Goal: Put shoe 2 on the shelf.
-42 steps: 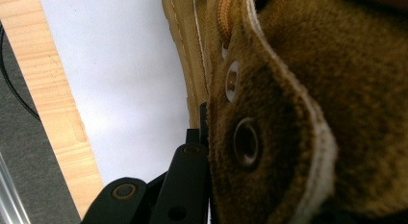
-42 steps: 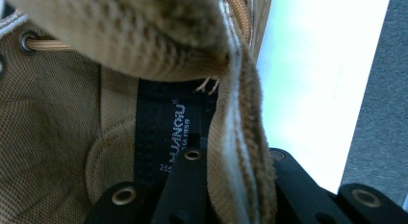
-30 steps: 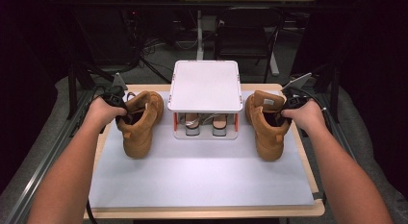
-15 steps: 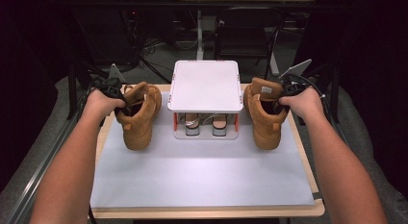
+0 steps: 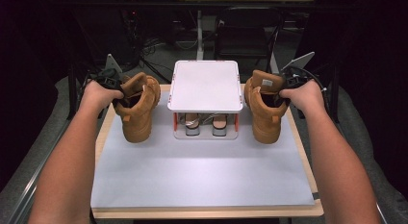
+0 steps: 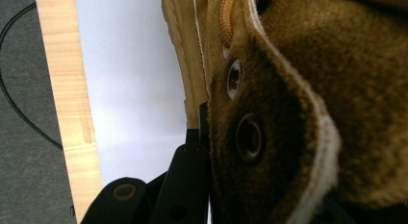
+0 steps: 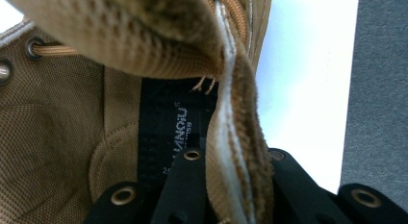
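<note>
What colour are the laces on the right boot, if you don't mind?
Orange-tan laces, clearest in the right gripper view.

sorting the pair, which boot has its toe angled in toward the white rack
The left gripper's boot: its toe slants in toward the white rack. The right gripper's boot points nearly straight toward the person.

left boot (image 5: 137, 108): now higher off the surface (image 5: 202, 171), heel up | right boot (image 5: 264, 106): now higher, tilted toe-down | both claws: risen
</note>
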Motion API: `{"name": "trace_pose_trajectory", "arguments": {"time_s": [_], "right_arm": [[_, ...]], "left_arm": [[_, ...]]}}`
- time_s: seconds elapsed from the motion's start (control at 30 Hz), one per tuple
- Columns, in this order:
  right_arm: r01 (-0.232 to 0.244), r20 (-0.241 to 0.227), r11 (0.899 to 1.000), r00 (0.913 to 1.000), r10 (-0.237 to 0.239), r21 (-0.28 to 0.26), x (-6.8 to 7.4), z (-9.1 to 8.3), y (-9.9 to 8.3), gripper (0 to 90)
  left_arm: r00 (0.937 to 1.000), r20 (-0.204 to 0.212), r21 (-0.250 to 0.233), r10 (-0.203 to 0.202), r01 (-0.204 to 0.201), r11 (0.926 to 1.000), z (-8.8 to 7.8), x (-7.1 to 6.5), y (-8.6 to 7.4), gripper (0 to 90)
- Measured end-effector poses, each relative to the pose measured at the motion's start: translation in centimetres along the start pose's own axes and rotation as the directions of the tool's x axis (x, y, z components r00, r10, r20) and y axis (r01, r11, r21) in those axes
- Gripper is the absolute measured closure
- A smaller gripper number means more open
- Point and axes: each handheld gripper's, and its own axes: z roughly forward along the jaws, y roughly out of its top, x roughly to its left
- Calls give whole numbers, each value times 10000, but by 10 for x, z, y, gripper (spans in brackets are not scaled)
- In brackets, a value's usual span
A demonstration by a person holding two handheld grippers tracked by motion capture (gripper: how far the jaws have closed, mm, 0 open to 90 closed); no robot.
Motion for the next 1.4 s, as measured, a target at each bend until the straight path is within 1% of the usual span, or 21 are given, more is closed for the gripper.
{"name": "trace_pose_trajectory", "arguments": {"time_s": [0.17,0.2,0.23,0.27,0.43,0.5,0.57,0.67,0.7,0.83,0.9,0.93,0.97,1.0,1.1,1.17,1.27,1.4], "right_arm": [[-224,-23,9995,9997,224,-224,-1,-9,2,864],[-241,-54,9994,9997,239,-253,-1,-11,2,864],[-308,-41,9993,9995,307,-195,-1,-13,3,864],[-324,-39,9991,9995,323,-257,0,-15,3,864],[-313,9,9982,9995,314,-508,3,-24,5,863],[-326,4,9979,9995,327,-558,4,-28,6,863],[-352,12,9976,9994,353,-593,6,-32,7,863],[-311,-35,9971,9995,309,-701,9,-38,8,863],[-314,-52,9967,9995,311,-752,10,-40,9,863],[-312,-86,9962,9995,306,-811,14,-47,10,863],[-320,-110,9963,9995,312,-797,15,-51,11,863],[-284,-98,9957,9996,276,-877,16,-52,11,863],[-311,-104,9957,9995,303,-877,17,-54,12,863],[-327,-65,9953,9995,323,-914,18,-55,12,863],[-403,-150,9944,9991,390,-974,19,-59,14,863],[-409,-145,9938,9991,396,-1034,20,-61,15,863],[-394,-106,9935,9992,385,-1070,23,-65,17,863],[-460,-131,9922,9989,448,-1161,30,-71,21,863]], "left_arm": [[10000,78,-118,18,-17,9999,-6,-4,2,865],[9999,66,-133,75,-74,9999,-7,-5,3,865],[9999,79,-104,79,-78,9999,-8,-6,3,865],[9999,113,-148,42,-41,9999,-9,-7,3,865],[9999,110,-177,110,-108,9998,-17,-10,6,865],[9999,90,-272,52,-49,9996,-21,-12,7,865],[9999,19,-379,101,-100,9992,-25,-13,7,865],[10000,83,-486,41,-37,9988,-32,-14,8,865],[10000,86,-430,37,-33,9991,-34,-14,8,865],[9999,73,-529,94,-90,9986,-45,-16,10,865],[10000,65,-599,-13,17,9982,-50,-17,11,865],[10000,62,-586,43,-39,9983,-52,-17,12,865],[10000,66,-549,14,-10,9985,-55,-17,13,865],[10000,79,-612,-52,57,9981,-56,-18,14,865],[9999,120,-749,-18,27,9972,-60,-19,15,865],[9998,216,-694,-55,70,9976,-62,-20,16,865],[9997,200,-721,-152,166,9973,-65,-23,20,865],[9999,41,-705,-134,137,9974,-71,-30,27,865]]}}
